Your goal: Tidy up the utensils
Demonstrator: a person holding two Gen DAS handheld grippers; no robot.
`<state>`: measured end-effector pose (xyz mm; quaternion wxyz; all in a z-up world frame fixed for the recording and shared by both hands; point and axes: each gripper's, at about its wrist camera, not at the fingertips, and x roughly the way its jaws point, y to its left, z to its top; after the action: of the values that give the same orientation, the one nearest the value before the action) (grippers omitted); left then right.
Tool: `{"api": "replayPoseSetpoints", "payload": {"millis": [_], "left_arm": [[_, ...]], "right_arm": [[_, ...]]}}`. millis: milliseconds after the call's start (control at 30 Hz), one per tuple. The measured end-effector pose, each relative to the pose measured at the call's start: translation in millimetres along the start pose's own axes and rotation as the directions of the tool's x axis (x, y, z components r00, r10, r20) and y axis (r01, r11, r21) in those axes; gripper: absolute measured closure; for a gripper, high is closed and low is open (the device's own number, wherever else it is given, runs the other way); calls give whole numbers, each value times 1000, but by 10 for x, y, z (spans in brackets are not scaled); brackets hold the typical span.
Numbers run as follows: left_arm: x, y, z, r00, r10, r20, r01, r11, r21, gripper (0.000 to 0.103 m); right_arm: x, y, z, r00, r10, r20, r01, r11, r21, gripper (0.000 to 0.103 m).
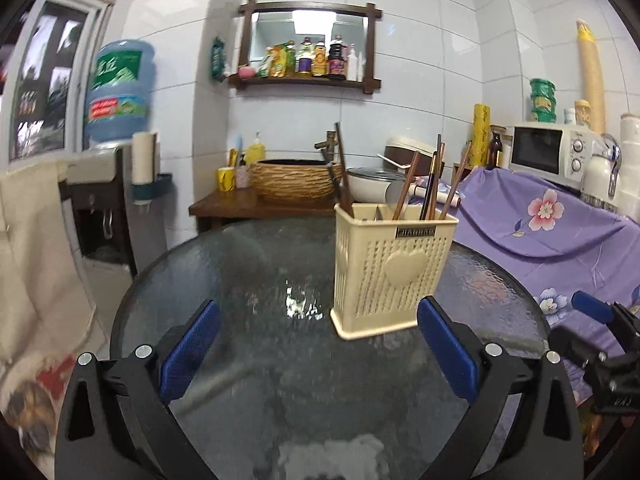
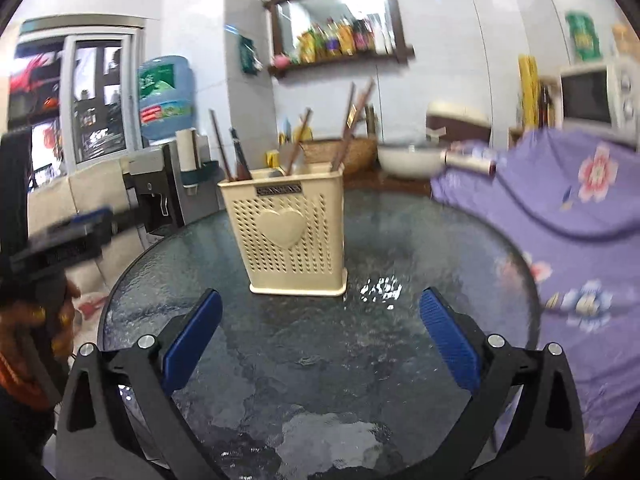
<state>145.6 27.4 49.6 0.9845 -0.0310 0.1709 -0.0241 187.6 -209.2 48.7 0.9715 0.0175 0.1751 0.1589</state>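
Observation:
A cream perforated utensil holder (image 1: pixel 390 270) with a heart on its front stands upright on a round dark glass table (image 1: pixel 248 264). Several brown chopsticks (image 1: pixel 406 192) stick up out of it. My left gripper (image 1: pixel 320 340) is open and empty, hovering over the table just in front of the holder. In the right wrist view the holder (image 2: pixel 286 232) stands ahead and a little left, with its chopsticks (image 2: pixel 348 126). My right gripper (image 2: pixel 320 336) is open and empty above the table (image 2: pixel 420 240). Each gripper shows at the other view's edge, the right gripper (image 1: pixel 600 352) and the left gripper (image 2: pixel 68 236).
A purple flowered cloth (image 1: pixel 540 216) covers furniture to the right, with a white microwave (image 1: pixel 548 152) behind it. A woven basket (image 1: pixel 296 180) and a white pot (image 1: pixel 374 188) sit on a wooden counter behind the table. A water dispenser (image 1: pixel 116 92) stands at left.

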Motion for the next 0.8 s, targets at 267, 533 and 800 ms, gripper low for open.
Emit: {"api": "replayPoseSetpoints", "payload": {"millis": [267,533,800], "left_arm": [[-468,66,-406,1000,26,7,-26,1000,-10,6],[-691,-4,-575,1000,-27,3,27,1000,11,6],[-796,-52,-570,999,-20,29,19,999,25,6]], "right_arm": [[-442,124,-160,998,0,56,3,999,-53,6],[-691,225,-330,998,32,49,-31,999,-19,6],[-816,308,-341,996,47,70,-45,998,-39,6]]}}
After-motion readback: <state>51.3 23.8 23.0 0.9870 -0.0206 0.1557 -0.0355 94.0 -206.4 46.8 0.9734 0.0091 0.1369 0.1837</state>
